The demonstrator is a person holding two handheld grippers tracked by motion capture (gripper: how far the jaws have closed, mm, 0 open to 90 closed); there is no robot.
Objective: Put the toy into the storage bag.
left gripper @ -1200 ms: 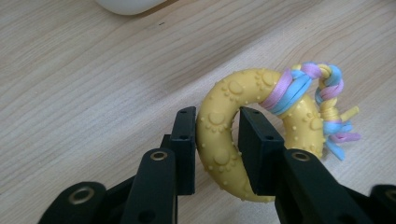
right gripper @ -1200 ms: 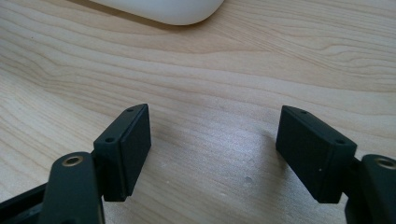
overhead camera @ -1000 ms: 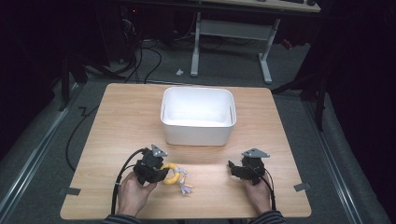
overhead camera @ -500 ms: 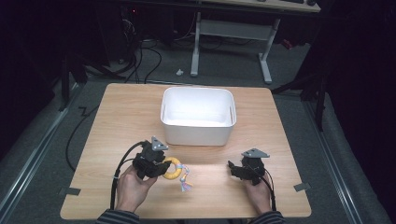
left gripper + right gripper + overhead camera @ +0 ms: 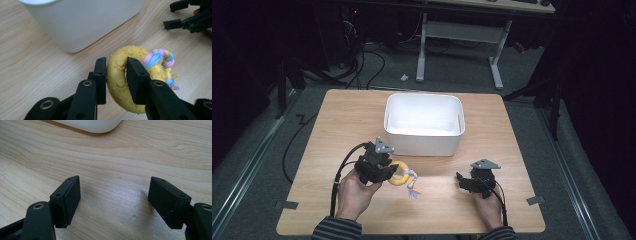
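A yellow knobbly ring toy (image 5: 122,80) with pink, blue and yellow braided strands (image 5: 160,58) sits between the jaws of my left gripper (image 5: 116,66), which is shut on the ring's near side. From the high view the ring toy (image 5: 401,173) is just off the table, its strands (image 5: 413,186) hanging toward the wood, in my left gripper (image 5: 384,167). A white rectangular bin (image 5: 423,123) stands behind it, empty. My right gripper (image 5: 113,192) is open low over bare wood, at the front right of the table as my right gripper (image 5: 464,181) appears from above.
The wooden table (image 5: 337,115) has bare room on both sides of the bin. The bin's wall (image 5: 82,22) is close ahead of the left gripper, and its corner (image 5: 92,125) is ahead of the right one. Cables trail on the dark floor beyond.
My left gripper has carried the ring toy a little up and toward the bin. The right gripper has stayed where it was.
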